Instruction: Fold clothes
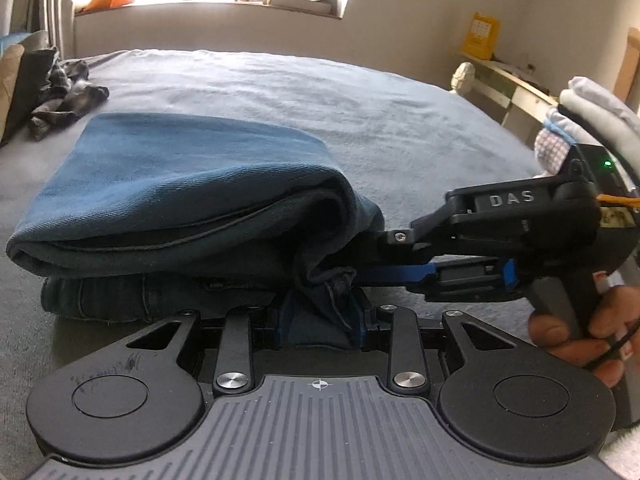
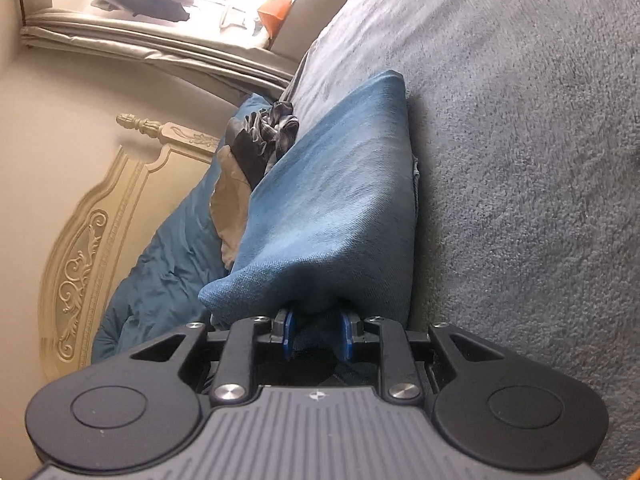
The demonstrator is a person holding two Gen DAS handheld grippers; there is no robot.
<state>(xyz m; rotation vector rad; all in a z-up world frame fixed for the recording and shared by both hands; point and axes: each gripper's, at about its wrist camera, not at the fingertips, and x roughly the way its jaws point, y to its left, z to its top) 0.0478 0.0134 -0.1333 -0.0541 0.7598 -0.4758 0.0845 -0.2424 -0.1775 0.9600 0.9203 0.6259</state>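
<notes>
Grey blanket [image 1: 360,92] over bed; carved cream headboard [image 2: 100,232]; yellow box [image 1: 482,34] on shelf

The right gripper [image 2: 317,334] pinches a corner of the folded blue jeans [image 2: 340,200] between its blue pads [image 2: 289,330] — the jeans lie on the grey bedspread [image 2: 520,160], dark crumpled clothes [image 2: 264,136] beyond them, near the carved headboard [image 2: 100,232].
</notes>
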